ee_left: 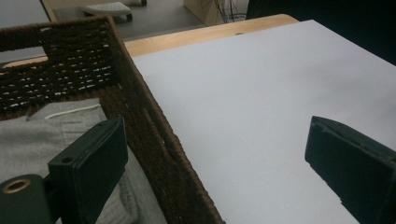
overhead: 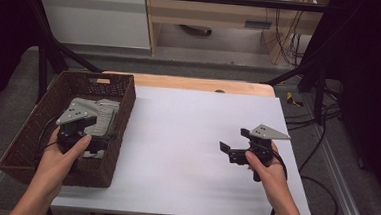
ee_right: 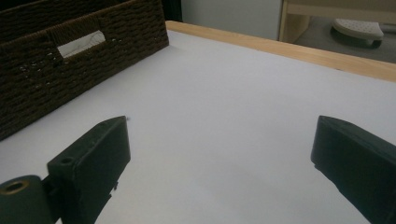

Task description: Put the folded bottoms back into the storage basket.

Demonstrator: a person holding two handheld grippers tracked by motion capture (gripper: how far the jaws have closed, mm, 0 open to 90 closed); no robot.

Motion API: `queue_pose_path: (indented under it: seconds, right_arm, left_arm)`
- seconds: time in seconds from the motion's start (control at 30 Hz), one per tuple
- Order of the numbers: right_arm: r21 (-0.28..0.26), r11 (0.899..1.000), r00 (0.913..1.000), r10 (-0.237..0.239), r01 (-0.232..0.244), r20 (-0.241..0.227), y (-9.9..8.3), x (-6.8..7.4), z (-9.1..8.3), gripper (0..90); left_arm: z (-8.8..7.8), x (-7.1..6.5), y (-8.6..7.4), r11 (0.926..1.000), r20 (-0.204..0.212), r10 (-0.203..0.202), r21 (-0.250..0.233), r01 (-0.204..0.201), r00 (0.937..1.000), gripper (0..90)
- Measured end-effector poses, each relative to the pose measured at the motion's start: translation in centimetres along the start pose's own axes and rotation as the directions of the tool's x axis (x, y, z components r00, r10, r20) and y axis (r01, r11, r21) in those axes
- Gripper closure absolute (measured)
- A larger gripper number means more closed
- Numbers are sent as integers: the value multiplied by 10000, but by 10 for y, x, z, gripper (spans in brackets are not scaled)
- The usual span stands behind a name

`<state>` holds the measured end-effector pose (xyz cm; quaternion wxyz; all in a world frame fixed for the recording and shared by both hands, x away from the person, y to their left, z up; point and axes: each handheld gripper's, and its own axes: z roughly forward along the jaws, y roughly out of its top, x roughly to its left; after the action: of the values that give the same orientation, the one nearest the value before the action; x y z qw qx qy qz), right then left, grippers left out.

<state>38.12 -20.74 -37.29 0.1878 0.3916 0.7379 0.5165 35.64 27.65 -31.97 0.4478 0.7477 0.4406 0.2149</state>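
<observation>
Inside the wicker basket [overhead: 37, 128], at its right wall, lies a grey knitted garment [ee_left: 28, 140], folded or bunched, can't tell which. It's the thing in hand. Left gripper [overhead: 84, 131] hangs over the basket's right wall w/ jaws wide apart, nothing between them; in the left gripper view one jaw sits above the cloth, the other out over the white sheet [ee_left: 261, 93] beside the basket. No grip on the fabric yet, as far as I can see.

Right gripper [overhead: 233, 150] is well away from the basket, out over the white sheet, jaws also spread, holding nothing.

My read: very early. Garment is entirely in the basket, nothing laid out on the sheet. Left to do, prob.: pinch the cloth, lift it clear of the basket wall, bring it onto the sheet, w/ the right gripper joining in.
</observation>
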Motion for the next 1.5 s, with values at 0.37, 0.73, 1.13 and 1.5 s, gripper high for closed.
queue_pose_path:
  seconds: [0.37,0.73,1.13,1.5]
  right_arm:
    - [21,9993,9974,376,-378,614,-33,-17,-22,53]
    - [257,9990,9961,342,-364,812,-61,-20,-37,55]
    - [345,9985,9963,399,-426,759,-78,-19,-34,56]
    - [278,9992,9979,278,-294,579,-82,-14,-31,57]
  left_arm:
    - [-3,-10,-19,9999,78,97,79,-98,9999,62]
    - [3,-17,-30,9997,56,135,184,-136,9999,61]
    - [3,-22,-35,9997,-36,212,137,-211,9998,63]
    - [4,-22,-41,9996,79,141,223,-143,9999,63]
